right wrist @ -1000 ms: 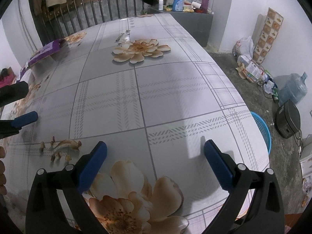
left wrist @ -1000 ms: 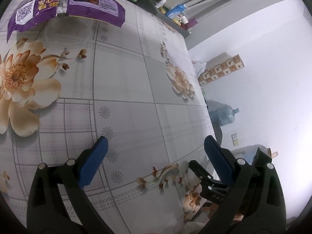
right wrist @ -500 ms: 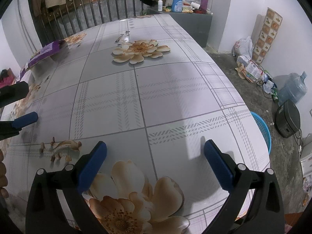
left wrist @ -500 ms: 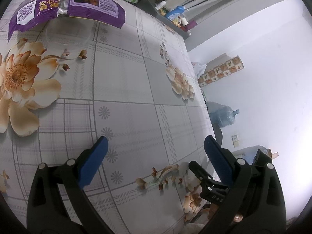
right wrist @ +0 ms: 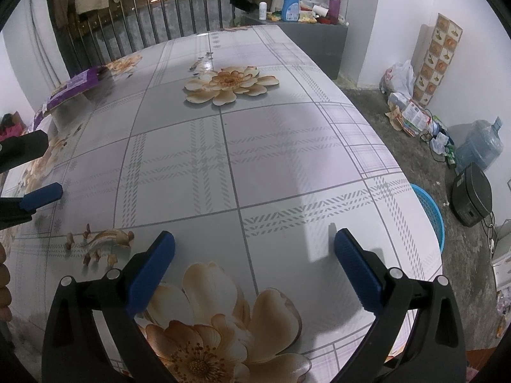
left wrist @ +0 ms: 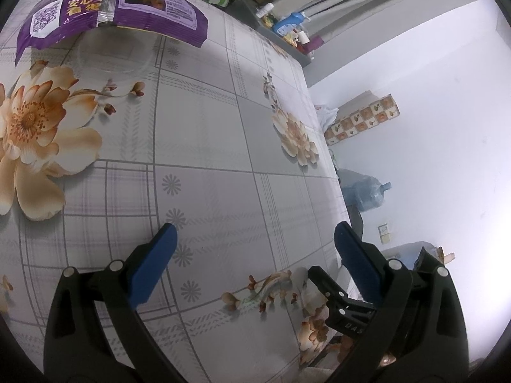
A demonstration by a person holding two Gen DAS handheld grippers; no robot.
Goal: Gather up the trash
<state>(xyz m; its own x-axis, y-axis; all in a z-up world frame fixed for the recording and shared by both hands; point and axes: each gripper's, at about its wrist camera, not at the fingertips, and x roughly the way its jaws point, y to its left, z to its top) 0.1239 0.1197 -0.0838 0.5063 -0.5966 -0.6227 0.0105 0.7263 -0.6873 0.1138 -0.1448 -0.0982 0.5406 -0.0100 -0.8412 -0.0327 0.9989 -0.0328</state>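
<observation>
A purple snack wrapper lies at the far end of the flowered table, resting over a clear plastic container. It shows small in the right wrist view at the far left. My left gripper is open and empty, low over the table, well short of the wrapper. My right gripper is open and empty above the table's near edge. The left gripper's blue finger shows at the left edge of the right wrist view. The right gripper's black finger shows at the lower right of the left wrist view.
The table has a grey plaid cloth with flowers. A blue basket stands on the floor by the table's right edge. A water jug, a black appliance and bags lie along the right wall. A cluttered shelf and railing stand behind.
</observation>
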